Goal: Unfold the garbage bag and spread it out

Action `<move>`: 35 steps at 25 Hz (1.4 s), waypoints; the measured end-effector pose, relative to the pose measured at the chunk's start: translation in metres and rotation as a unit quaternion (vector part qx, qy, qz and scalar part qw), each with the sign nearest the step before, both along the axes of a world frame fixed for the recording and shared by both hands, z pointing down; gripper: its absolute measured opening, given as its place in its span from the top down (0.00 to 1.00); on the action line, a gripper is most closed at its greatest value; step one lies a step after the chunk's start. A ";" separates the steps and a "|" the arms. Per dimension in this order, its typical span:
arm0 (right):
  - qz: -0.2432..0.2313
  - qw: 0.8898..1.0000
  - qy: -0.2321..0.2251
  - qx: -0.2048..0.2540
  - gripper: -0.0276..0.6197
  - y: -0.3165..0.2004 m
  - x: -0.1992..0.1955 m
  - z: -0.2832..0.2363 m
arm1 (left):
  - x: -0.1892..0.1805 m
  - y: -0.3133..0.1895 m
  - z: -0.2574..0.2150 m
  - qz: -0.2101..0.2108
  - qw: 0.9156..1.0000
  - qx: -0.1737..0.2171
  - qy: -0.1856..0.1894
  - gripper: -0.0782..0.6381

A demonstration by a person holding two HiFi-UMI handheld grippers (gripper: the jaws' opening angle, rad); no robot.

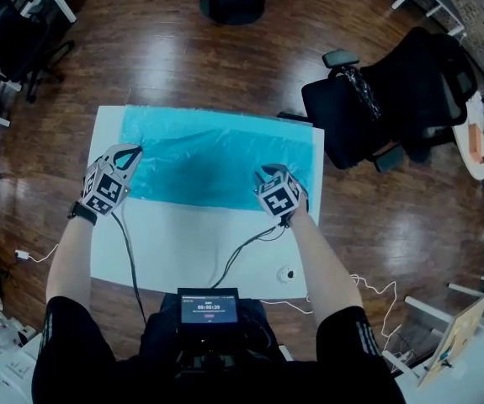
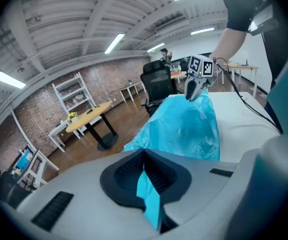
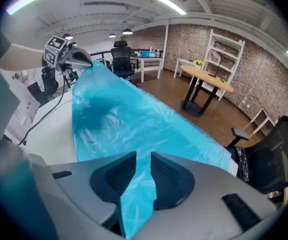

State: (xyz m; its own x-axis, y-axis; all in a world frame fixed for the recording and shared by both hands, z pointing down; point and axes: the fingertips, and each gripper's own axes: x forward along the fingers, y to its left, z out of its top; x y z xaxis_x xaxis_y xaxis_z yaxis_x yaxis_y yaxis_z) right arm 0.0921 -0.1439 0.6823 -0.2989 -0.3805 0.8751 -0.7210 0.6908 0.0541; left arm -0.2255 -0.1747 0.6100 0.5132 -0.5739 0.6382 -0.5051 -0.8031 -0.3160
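A thin blue garbage bag (image 1: pixel 216 162) lies spread as a wide strip over the far half of the white table (image 1: pixel 183 242). My left gripper (image 1: pixel 129 151) is at the bag's near left corner, shut on a fold of the film (image 2: pixel 150 196). At the near right edge, my right gripper (image 1: pixel 267 173) holds a bunched fold (image 3: pixel 138 199), its jaws a little apart around it. In the left gripper view the bag (image 2: pixel 184 129) rises to the right gripper (image 2: pixel 196 90). The right gripper view shows the bag (image 3: pixel 128 119) running up to the left gripper (image 3: pixel 83 60).
A black office chair (image 1: pixel 393 99) stands off the table's far right corner. A small round object (image 1: pixel 285 273) and cables (image 1: pixel 233 259) lie on the near bare part of the table. A screen device (image 1: pixel 209 307) sits at my chest. A round table base (image 1: pixel 233 2) stands beyond.
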 end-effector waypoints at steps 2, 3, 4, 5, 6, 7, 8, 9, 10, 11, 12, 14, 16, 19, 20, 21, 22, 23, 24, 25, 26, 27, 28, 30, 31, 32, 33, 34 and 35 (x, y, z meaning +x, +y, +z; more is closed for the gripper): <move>-0.035 0.999 -0.008 0.031 0.77 -0.015 -0.014 -0.018 | 0.000 0.004 -0.002 0.002 1.000 0.005 0.000 0.87; -0.060 0.997 -0.005 0.047 0.77 -0.022 -0.022 -0.026 | 0.000 0.006 -0.003 0.004 1.000 0.007 0.000 0.88; -0.088 0.994 0.002 0.060 0.77 -0.028 -0.028 -0.030 | 0.000 0.008 -0.004 0.005 1.000 0.010 -0.001 0.88; -0.116 0.991 0.011 0.071 0.77 -0.034 -0.034 -0.031 | 0.000 0.009 -0.005 0.006 1.000 0.014 -0.001 0.88; -0.143 0.986 0.021 0.080 0.77 -0.039 -0.039 -0.029 | 0.001 0.010 -0.006 0.007 1.000 0.017 -0.001 0.88; -0.166 0.982 0.030 0.088 0.77 -0.044 -0.043 -0.027 | 0.002 0.011 -0.008 0.006 1.000 0.020 0.001 0.88; -0.185 0.978 0.037 0.093 0.77 -0.050 -0.047 -0.025 | 0.003 0.012 -0.009 0.006 1.000 0.022 0.004 0.88; -0.201 0.974 0.043 0.096 0.77 -0.055 -0.051 -0.024 | 0.004 0.012 -0.011 0.006 1.000 0.025 0.006 0.87; -0.215 0.970 0.048 0.100 0.77 -0.061 -0.056 -0.024 | 0.004 0.013 -0.014 0.006 1.000 0.027 0.009 0.88; -0.227 0.967 0.054 0.103 0.76 -0.066 -0.061 -0.024 | 0.005 0.014 -0.017 0.007 0.999 0.030 0.011 0.88; -0.238 0.963 0.061 0.106 0.76 -0.072 -0.066 -0.023 | 0.005 0.015 -0.019 0.008 0.999 0.033 0.014 0.88; -0.260 0.957 0.075 0.109 0.76 -0.081 -0.074 -0.020 | 0.006 0.018 -0.023 0.010 0.999 0.038 0.017 0.88; -0.285 0.949 0.091 0.103 0.74 -0.085 -0.078 -0.012 | 0.009 0.021 -0.025 0.013 0.999 0.041 0.018 0.88; -0.320 0.935 0.121 0.091 0.72 -0.087 -0.082 0.001 | 0.011 0.024 -0.028 0.017 0.999 0.046 0.019 0.88; -0.325 0.932 0.129 0.092 0.72 -0.089 -0.084 0.004 | 0.010 0.025 -0.028 0.017 0.999 0.047 0.020 0.88; -0.328 0.930 0.136 0.093 0.72 -0.092 -0.085 0.006 | 0.010 0.026 -0.028 0.017 0.999 0.047 0.021 0.88; -0.328 0.929 0.141 0.093 0.72 -0.094 -0.086 0.009 | 0.010 0.027 -0.029 0.017 0.999 0.047 0.022 0.88; -0.327 0.929 0.146 0.093 0.72 -0.095 -0.085 0.012 | 0.010 0.029 -0.029 0.016 0.999 0.047 0.023 0.88; -0.327 0.929 0.150 0.091 0.72 -0.096 -0.085 0.015 | 0.011 0.029 -0.029 0.016 0.998 0.046 0.024 0.88; -0.327 0.929 0.152 0.087 0.72 -0.096 -0.084 0.018 | 0.012 0.030 -0.029 0.016 0.998 0.047 0.025 0.88; -0.328 0.928 0.154 0.084 0.72 -0.095 -0.084 0.021 | 0.012 0.030 -0.030 0.016 0.998 0.047 0.026 0.88; -0.330 0.927 0.156 0.084 0.73 -0.094 -0.084 0.024 | 0.011 0.030 -0.030 0.015 0.998 0.047 0.026 0.88; -0.331 0.926 0.157 0.087 0.74 -0.094 -0.085 0.025 | 0.011 0.031 -0.030 0.014 0.998 0.047 0.027 0.88; -0.328 0.926 0.161 0.098 0.82 -0.094 -0.086 0.024 | 0.010 0.032 -0.029 0.012 0.998 0.046 0.027 0.88; -0.325 0.926 0.162 0.103 0.88 -0.094 -0.086 0.023 | 0.009 0.032 -0.028 0.011 0.999 0.046 0.027 0.88; -0.322 0.927 0.162 0.106 0.92 -0.094 -0.086 0.022 | 0.008 0.033 -0.028 0.010 0.999 0.045 0.027 0.88; -0.320 0.927 0.161 0.109 0.93 -0.094 -0.085 0.020 | 0.007 0.033 -0.028 0.008 0.999 0.045 0.027 0.88; -0.317 0.928 0.159 0.111 0.93 -0.093 -0.085 0.018 | 0.005 0.033 -0.028 0.007 0.999 0.045 0.027 0.88; -0.315 0.929 0.156 0.114 0.93 -0.091 -0.085 0.015 | 0.004 0.033 -0.029 0.005 0.999 0.046 0.027 0.88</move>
State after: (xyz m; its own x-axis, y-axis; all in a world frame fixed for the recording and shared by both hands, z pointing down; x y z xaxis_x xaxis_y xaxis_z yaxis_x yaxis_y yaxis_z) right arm 0.0069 -0.2354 0.6974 -0.2701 -0.4018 0.8750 -0.1031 0.9156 0.3886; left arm -0.2213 -0.1414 0.5811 0.5516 -0.6234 0.5541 -0.5158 -0.7770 -0.3608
